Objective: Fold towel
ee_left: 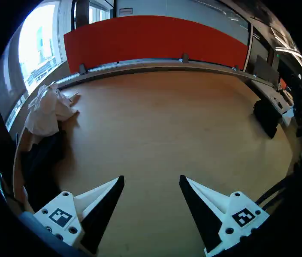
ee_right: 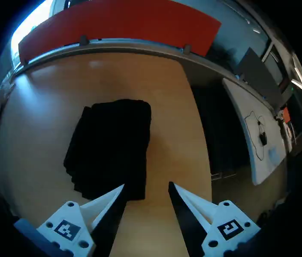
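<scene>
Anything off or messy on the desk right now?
Mildly. A white cloth lies crumpled at the far left edge of the desk. The black towel is folded, but its layers stagger unevenly at one corner. Nothing spilled or damaged.

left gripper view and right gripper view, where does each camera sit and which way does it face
Left gripper view: rides on the left gripper, looking forward between its open fingers across the wooden table to the red divider; a white cloth lies far left.
Right gripper view: rides on the right gripper, tilted down over the folded black towel, open fingers at its near edge.
Shared: the same table and red divider.
</scene>
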The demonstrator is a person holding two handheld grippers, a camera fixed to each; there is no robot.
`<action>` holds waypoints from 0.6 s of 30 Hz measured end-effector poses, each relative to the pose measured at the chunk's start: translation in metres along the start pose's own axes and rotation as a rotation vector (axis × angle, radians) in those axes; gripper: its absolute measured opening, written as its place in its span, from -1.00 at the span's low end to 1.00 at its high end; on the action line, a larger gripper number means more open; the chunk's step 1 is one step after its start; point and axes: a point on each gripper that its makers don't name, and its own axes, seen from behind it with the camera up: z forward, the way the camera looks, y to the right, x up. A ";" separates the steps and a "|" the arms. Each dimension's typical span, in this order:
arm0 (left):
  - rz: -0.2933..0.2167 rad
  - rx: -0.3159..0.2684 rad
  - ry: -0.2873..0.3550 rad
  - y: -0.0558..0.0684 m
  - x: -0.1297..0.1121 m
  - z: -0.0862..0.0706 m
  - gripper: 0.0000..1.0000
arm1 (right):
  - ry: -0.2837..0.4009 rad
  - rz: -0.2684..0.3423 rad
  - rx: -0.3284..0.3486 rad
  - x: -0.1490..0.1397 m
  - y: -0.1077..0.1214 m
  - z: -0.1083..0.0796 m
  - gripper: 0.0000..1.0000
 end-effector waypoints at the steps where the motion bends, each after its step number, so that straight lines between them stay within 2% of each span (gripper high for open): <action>1: 0.000 0.000 0.000 0.000 0.000 0.000 0.91 | 0.000 0.001 -0.002 -0.001 0.001 -0.001 0.39; 15: 0.000 -0.002 0.007 0.002 0.003 0.001 0.91 | 0.017 0.008 0.007 0.003 0.000 -0.006 0.41; 18: -0.006 -0.001 0.009 0.001 0.003 0.000 0.91 | 0.030 0.013 0.014 0.006 -0.004 -0.006 0.68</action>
